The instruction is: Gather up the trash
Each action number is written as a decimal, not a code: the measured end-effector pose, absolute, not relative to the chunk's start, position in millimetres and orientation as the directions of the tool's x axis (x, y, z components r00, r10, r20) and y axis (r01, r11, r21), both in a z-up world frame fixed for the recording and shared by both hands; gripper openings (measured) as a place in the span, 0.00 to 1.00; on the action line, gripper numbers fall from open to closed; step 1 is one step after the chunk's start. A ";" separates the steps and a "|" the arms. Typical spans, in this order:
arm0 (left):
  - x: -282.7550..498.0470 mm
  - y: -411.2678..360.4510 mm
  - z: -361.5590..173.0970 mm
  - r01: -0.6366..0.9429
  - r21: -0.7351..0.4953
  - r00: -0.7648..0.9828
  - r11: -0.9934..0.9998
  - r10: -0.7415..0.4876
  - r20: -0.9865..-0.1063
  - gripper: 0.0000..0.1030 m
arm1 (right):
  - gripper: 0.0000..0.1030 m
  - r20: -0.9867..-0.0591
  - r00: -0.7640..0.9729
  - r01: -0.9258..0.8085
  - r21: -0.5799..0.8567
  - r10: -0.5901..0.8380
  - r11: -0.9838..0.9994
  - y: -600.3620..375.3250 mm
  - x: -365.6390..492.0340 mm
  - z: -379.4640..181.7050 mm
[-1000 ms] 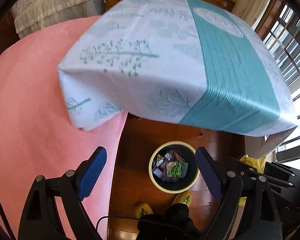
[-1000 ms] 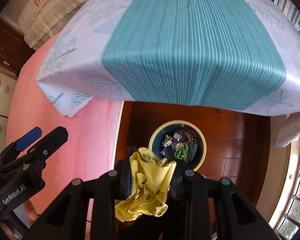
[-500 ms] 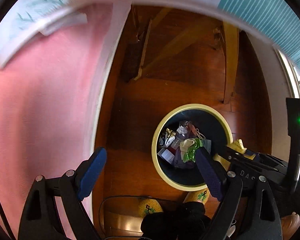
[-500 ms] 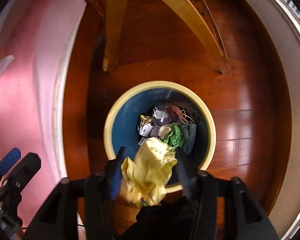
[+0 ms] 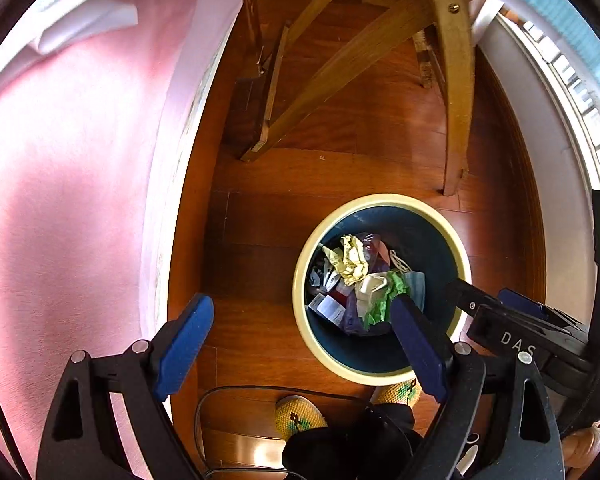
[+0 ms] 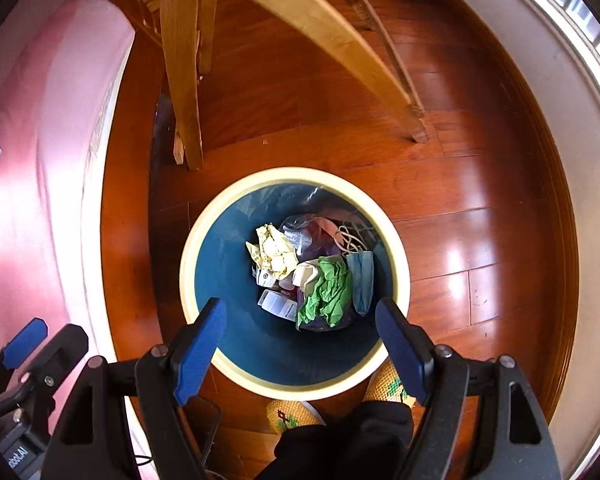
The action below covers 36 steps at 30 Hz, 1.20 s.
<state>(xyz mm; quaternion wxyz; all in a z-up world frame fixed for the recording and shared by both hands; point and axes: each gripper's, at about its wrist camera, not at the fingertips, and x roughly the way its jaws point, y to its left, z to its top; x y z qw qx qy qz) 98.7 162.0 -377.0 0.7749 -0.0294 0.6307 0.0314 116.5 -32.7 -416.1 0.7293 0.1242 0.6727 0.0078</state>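
**A:** Down at the bottom of the frame, both grippers point at the floor. The right gripper [image 6: 300, 344] has just been opening, its jaws spread wide with nothing between them. The left gripper [image 5: 300, 344] is spread and empty too.

**B:** And the trash?

**A:** The yellow wrapper [image 6: 274, 250] lies in the bin [image 6: 204, 224] mid-frame, on the other rubbish, beside a green scrap [image 6: 326, 294]. Wooden legs [image 6: 182, 80] stand further up.
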 end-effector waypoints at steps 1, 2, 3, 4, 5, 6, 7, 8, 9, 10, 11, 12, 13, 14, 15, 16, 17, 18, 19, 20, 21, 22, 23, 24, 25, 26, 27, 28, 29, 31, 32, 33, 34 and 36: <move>98.6 160.2 -372.3 -0.080 -0.005 0.204 0.997 0.011 -0.979 0.86 | 0.76 -0.979 0.101 0.160 0.193 0.178 0.968 -34.9 115.9 -412.4; 98.9 157.9 -367.4 -0.075 -0.004 0.207 0.997 0.011 -0.978 0.86 | 0.76 -0.978 0.109 0.165 0.193 0.177 0.967 -36.6 115.0 -405.7; 99.1 156.4 -362.5 -0.070 -0.004 0.211 0.998 0.011 -0.978 0.86 | 0.76 -0.978 0.112 0.167 0.191 0.174 0.967 -37.1 115.0 -400.0; 99.6 155.0 -357.3 -0.066 -0.003 0.215 0.998 0.012 -0.977 0.86 | 0.76 -0.978 0.116 0.167 0.189 0.171 0.968 -37.5 114.9 -393.9; 99.9 153.6 -352.0 -0.063 -0.002 0.218 0.998 0.012 -0.976 0.86 | 0.76 -0.978 0.121 0.166 0.187 0.169 0.968 -37.5 115.2 -388.2; 100.4 152.5 -347.0 -0.061 -0.001 0.221 0.998 0.013 -0.975 0.86 | 0.76 -0.977 0.127 0.166 0.190 0.170 0.968 -38.7 115.2 -381.4; 101.3 151.4 -342.7 -0.061 -0.001 0.224 0.998 0.013 -0.974 0.86 | 0.76 -0.977 0.131 0.166 0.191 0.171 0.967 -39.3 115.8 -376.9; 102.3 150.5 -337.0 -0.062 -0.001 0.227 0.998 0.013 -0.974 0.86 | 0.76 -0.976 0.136 0.164 0.192 0.170 0.968 -40.4 116.6 -371.6; 103.1 149.7 -331.3 -0.062 -0.003 0.230 0.998 0.012 -0.973 0.86 | 0.76 -0.976 0.141 0.162 0.190 0.168 0.968 -41.3 117.2 -365.1; 104.1 149.3 -326.4 -0.062 -0.003 0.231 0.998 0.011 -0.973 0.86 | 0.76 -0.975 0.146 0.160 0.188 0.165 0.969 -42.3 118.0 -357.8; 105.6 148.3 -319.8 -0.062 -0.003 0.231 0.998 0.011 -0.973 0.86 | 0.76 -0.975 0.150 0.157 0.185 0.162 0.970 -43.6 118.3 -351.3; 106.4 147.1 -313.8 -0.063 -0.005 0.233 0.998 0.010 -0.973 0.86 | 0.76 -0.975 0.156 0.154 0.184 0.160 0.971 -45.1 118.9 -343.1; 107.4 145.8 -306.8 -0.062 -0.007 0.235 0.998 0.008 -0.972 0.86 | 0.76 -0.975 0.158 0.152 0.182 0.158 0.971 -47.1 119.3 -335.3; 108.4 144.6 -298.6 -0.062 -0.010 0.239 0.998 0.005 -0.971 0.86 | 0.76 -0.976 0.159 0.152 0.176 0.152 0.973 -48.2 119.9 -327.9; 109.2 143.3 -289.9 -0.060 -0.012 0.242 0.998 0.003 -0.970 0.86 | 0.77 -0.976 0.157 0.149 0.172 0.148 0.974 -48.5 121.3 -320.5; 110.0 142.0 -281.9 -0.059 -0.013 0.246 0.998 0.002 -0.969 0.86 | 0.77 -0.976 0.158 0.149 0.173 0.149 0.974 -49.8 121.9 -311.8; 111.1 140.7 -272.3 -0.057 -0.015 0.250 0.998 0.000 -0.968 0.86 | 0.77 -0.975 0.162 0.149 0.176 0.152 0.973 -51.4 122.5 -303.5; 111.9 139.8 -263.5 -0.057 -0.018 0.254 0.998 -0.003 -0.967 0.86 | 0.77 -0.974 0.167 0.149 0.178 0.153 0.973 -52.6 123.5 -293.9; 112.6 138.9 -254.0 -0.056 -0.020 0.257 0.998 -0.005 -0.966 0.86 | 0.77 -0.973 0.173 0.146 0.179 0.153 0.973 -54.5 124.1 -283.7; 113.3 137.5 -243.5 -0.055 -0.020 0.260 0.998 -0.005 -0.966 0.86 | 0.77 -0.972 0.178 0.141 0.177 0.151 0.974 -54.5 124.2 -274.1; 114.1 136.6 -234.7 -0.054 -0.019 0.262 0.998 -0.004 -0.965 0.86 | 0.77 -0.971 0.185 0.135 0.175 0.149 0.975 -54.9 124.6 -262.4; 114.7 135.0 -225.6 -0.053 -0.017 0.264 0.998 -0.003 -0.965 0.86 | 0.77 -0.970 0.192 0.128 0.176 0.149 0.976 -55.2 124.7 -251.0; 115.4 133.4 -216.0 -0.052 -0.014 0.263 0.999 0.000 -0.965 0.86 | 0.77 -0.969 0.199 0.120 0.174 0.148 0.977 -55.5 125.1 -239.6; 116.5 131.6 -207.3 -0.050 -0.015 0.263 0.999 -0.001 -0.965 0.86 | 0.77 -0.967 0.209 0.112 0.169 0.143 0.979 -56.1 125.8 -226.5; 117.6 129.9 -196.7 -0.047 -0.017 0.266 0.999 -0.004 -0.964 0.86 | 0.77 -0.966 0.219 0.105 0.165 0.139 0.981 -56.9 125.3 -214.7; 118.9 128.3 -184.7 -0.043 -0.019 0.273 0.999 -0.007 -0.962 0.86 | 0.77 -0.963 0.233 0.100 0.163 0.136 0.981 -58.3 125.2 -200.8; 119.0 126.4 -173.8 -0.040 -0.020 0.282 0.999 -0.008 -0.959 0.86 | 0.77 -0.959 0.247 0.097 0.165 0.137 0.982 -59.7 124.9 -187.5; 119.4 124.5 -161.9 -0.038 -0.021 0.292 0.999 -0.009 -0.956 0.86 | 0.77 -0.956 0.261 0.094 0.166 0.136 0.982 -61.7 125.0 -171.9; 120.0 121.6 -148.0 -0.035 -0.025 0.302 0.999 -0.013 -0.953 0.86 | 0.77 -0.952 0.276 0.091 0.166 0.136 0.982 -63.6 125.1 -157.4; 121.0 117.8 -124.1 -0.033 -0.036 0.317 0.999 -0.023 -0.948 0.86 | 0.77 -0.945 0.300 0.083 0.158 0.127 0.984 -67.7 125.7 -130.5; 121.4 116.5 -111.5 -0.033 -0.037 0.326 0.999 -0.025 -0.945 0.86 | 0.77 -0.942 0.313 0.079 0.154 0.122 0.985 -69.7 125.8 -116.9; 121.2 115.1 -98.5 -0.033 -0.037 0.337 0.999 -0.024 -0.941 0.86 | 0.77 -0.938 0.325 0.076 0.152 0.120 0.985 -71.8 126.0 -104.3; 121.7 113.4 -86.6 -0.032 -0.036 0.347 0.999 -0.023 -0.938 0.86 | 0.77 -0.933 0.340 0.076 0.151 0.116 0.986 -74.4 125.7 -90.3; 122.7 109.5 -61.8 -0.030 -0.029 0.372 0.999 -0.016 -0.928 0.86 | 0.77 -0.925 0.361 0.078 0.152 0.114 0.985 -79.7 125.9 -67.6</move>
